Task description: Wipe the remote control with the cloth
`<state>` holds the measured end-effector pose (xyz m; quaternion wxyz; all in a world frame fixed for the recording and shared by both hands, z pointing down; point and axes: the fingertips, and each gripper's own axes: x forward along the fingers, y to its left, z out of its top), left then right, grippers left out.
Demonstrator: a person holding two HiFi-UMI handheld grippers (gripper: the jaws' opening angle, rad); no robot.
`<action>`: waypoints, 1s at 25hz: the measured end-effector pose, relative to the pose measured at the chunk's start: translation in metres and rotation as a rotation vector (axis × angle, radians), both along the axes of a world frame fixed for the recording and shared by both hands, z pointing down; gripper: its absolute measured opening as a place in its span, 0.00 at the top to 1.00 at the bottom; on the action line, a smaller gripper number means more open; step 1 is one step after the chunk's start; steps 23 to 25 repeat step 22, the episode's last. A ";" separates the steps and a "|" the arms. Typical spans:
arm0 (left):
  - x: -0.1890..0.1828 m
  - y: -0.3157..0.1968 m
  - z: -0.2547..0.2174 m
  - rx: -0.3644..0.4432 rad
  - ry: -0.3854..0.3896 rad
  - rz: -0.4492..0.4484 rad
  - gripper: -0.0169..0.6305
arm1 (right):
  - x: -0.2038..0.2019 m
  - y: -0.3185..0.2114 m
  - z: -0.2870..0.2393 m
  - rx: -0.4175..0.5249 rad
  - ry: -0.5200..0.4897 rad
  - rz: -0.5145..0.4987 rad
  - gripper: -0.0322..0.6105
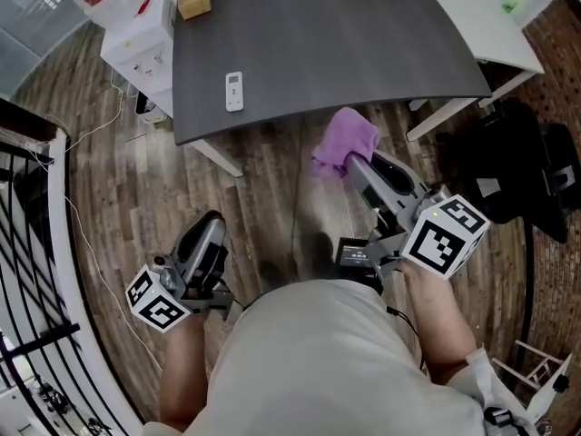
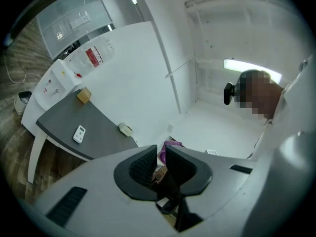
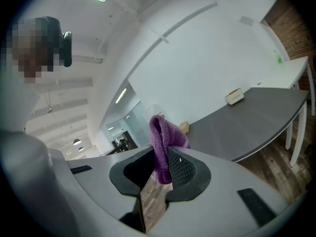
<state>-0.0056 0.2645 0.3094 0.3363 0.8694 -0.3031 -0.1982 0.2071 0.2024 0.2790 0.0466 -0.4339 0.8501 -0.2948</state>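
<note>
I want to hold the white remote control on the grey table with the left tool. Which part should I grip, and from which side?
Probably best: grip the remote control across its two long edges, near the middle, coming straight down from above. It lies flat on the table, narrow, with bare surface on both sides for the jaws.

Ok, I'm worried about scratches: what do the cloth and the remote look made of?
The cloth looks like soft purple microfibre or terry: a fuzzy, looped weave shows. The remote seems smooth white plastic, though it is small here.
</note>
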 end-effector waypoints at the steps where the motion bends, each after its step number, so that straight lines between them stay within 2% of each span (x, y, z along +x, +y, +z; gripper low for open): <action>1: -0.008 0.003 0.000 -0.006 0.015 -0.002 0.89 | -0.006 -0.001 -0.004 0.007 -0.003 0.007 0.82; 7: -0.040 0.010 -0.001 -0.005 0.091 -0.014 0.89 | -0.023 0.005 -0.011 0.028 0.054 0.027 0.82; 13: -0.038 0.017 -0.001 0.008 0.150 -0.008 0.89 | -0.019 0.009 -0.008 0.018 0.069 0.043 0.82; 25: -0.021 0.011 -0.011 0.058 0.109 -0.049 0.89 | 0.001 0.016 -0.010 0.047 0.098 0.067 0.82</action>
